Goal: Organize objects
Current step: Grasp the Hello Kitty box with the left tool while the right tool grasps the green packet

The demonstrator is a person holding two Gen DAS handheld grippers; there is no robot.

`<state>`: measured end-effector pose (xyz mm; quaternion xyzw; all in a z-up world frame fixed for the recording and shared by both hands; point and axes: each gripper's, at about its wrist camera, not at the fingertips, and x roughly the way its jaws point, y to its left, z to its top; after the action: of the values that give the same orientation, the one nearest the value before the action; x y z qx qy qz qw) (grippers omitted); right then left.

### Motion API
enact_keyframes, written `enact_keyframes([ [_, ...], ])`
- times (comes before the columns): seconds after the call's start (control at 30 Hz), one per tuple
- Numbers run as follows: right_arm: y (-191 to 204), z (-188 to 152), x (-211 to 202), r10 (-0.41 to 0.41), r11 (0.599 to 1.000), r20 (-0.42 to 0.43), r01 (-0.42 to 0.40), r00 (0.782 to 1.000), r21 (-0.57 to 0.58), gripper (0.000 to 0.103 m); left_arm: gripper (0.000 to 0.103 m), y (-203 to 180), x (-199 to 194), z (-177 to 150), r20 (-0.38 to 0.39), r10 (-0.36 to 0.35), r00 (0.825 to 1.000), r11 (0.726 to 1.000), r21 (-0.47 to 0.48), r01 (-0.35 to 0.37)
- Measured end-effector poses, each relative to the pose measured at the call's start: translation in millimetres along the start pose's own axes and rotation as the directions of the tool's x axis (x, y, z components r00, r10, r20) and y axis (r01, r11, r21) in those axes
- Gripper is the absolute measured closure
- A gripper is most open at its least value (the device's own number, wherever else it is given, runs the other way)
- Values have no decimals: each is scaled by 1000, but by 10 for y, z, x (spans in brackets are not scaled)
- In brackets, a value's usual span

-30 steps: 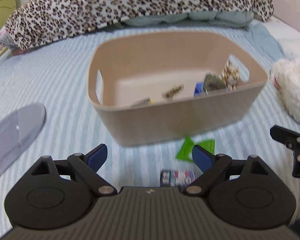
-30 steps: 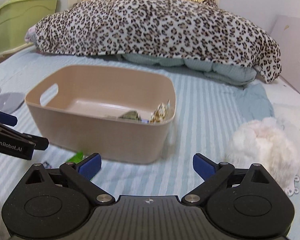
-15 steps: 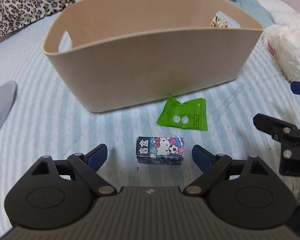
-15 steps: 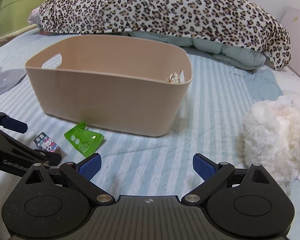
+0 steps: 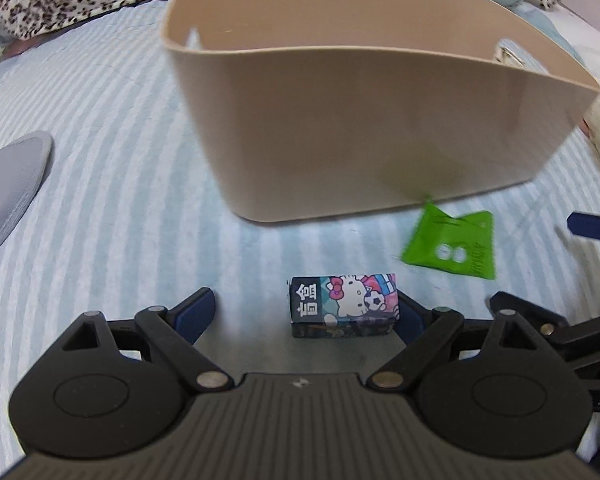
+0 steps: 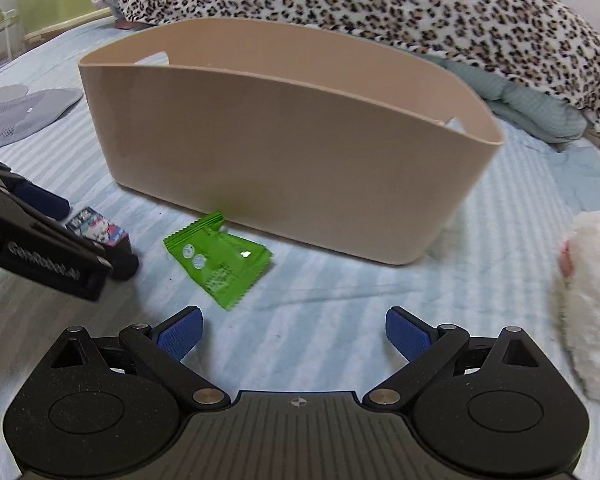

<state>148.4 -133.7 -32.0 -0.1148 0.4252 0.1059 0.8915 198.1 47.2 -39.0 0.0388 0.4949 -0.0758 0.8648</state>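
Observation:
A small Hello Kitty box [image 5: 343, 305] lies on the striped bed between the open fingers of my left gripper [image 5: 304, 312], close against the right finger. It also shows in the right wrist view [image 6: 97, 229]. A green snack packet [image 5: 454, 245] lies to its right, in front of the beige bin [image 5: 372, 136]. In the right wrist view the packet [image 6: 217, 257] lies just ahead of my open, empty right gripper [image 6: 294, 334], left of its centre. The bin [image 6: 284, 152] stands behind it.
A white plush toy [image 6: 590, 304] lies at the right. A grey slipper [image 5: 8, 184] lies at the left. A leopard-print blanket [image 6: 380, 4] and a teal quilt [image 6: 536, 108] are piled behind the bin.
Both grippers have dropped lower and moved forward. The Hello Kitty box now sits between the left fingers, and the green packet is nearer the right gripper.

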Motion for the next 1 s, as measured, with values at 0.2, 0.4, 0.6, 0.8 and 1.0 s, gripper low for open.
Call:
enact_keyframes([
  [0.2, 80, 91, 186, 34, 999, -11, -34, 999, 4, 2, 11, 194, 29, 3, 12, -13, 1000, 999, -37, 13],
  [0.4, 145, 184, 344, 72, 997, 0, -72, 997, 19, 0, 12, 230, 23, -15, 31, 8, 999, 1000, -9, -8],
  [0.6, 248, 211, 406, 79, 997, 38, -79, 996, -15, 8, 22, 287, 49, 7, 35, 11, 999, 1000, -18, -10],
  [0.8, 267, 230, 332, 146, 989, 41, -145, 988, -31, 50, 51, 246, 10, 21, 59, 7, 998, 1000, 4, -7],
  [1.0, 260, 237, 235, 169, 986, 28, -168, 985, -23, 89, 52, 211, -26, 43, 59, -1, 998, 1000, 12, 1],
])
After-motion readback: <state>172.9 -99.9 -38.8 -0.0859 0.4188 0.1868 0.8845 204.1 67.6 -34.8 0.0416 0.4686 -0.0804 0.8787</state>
